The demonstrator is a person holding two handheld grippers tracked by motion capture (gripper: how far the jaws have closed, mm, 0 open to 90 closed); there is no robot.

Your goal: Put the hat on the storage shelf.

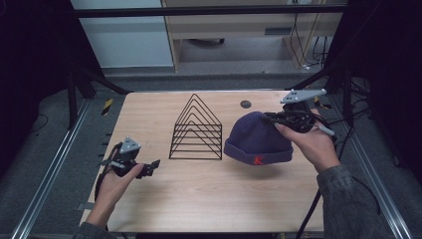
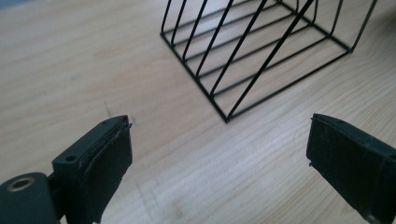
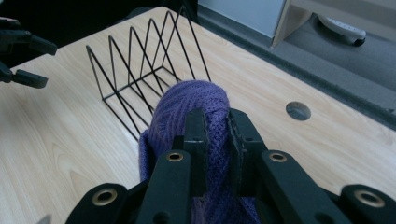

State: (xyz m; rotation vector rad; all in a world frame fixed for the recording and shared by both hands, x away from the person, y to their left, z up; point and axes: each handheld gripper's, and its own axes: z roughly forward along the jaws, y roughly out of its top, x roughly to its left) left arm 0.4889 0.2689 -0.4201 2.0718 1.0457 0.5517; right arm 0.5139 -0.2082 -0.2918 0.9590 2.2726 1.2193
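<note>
Broadly, a pale wooden table [image 1: 199, 199] fills the working space, with a small dark round hole [image 1: 245, 104] near its far edge. On it, about the middle, stands a black wire rack [image 1: 196, 130] built of triangular dividers, upright and untouched by either tool.

Just to the right of the rack hangs a dark blue knitted beanie [image 1: 258, 139] with a red letter on its cuff. It looks lifted clear of the wood, cuff downward, though the high view is dim and I cannot be certain the brim is not still brushing the table. The right gripper [image 1: 276, 118] holds it by the crown: in the right gripper view its two black jaws are pinched together on a fold of the knit [image 3: 196, 112], with fabric bulging above them.

The left gripper [image 1: 154, 164] rests low near the table's front left, well apart from the hat, and in the left gripper view its jaws stand wide with only bare wood and a corner of the rack [image 2: 261, 51] between them.

The hold is the weak point, in my judgement. Only a small pinch of stretchy knit is caught, so the fold could creep out and the hat drop. Swung leftward, the loose cuff might also snag a wire tip and drag or tip the light rack.
</note>
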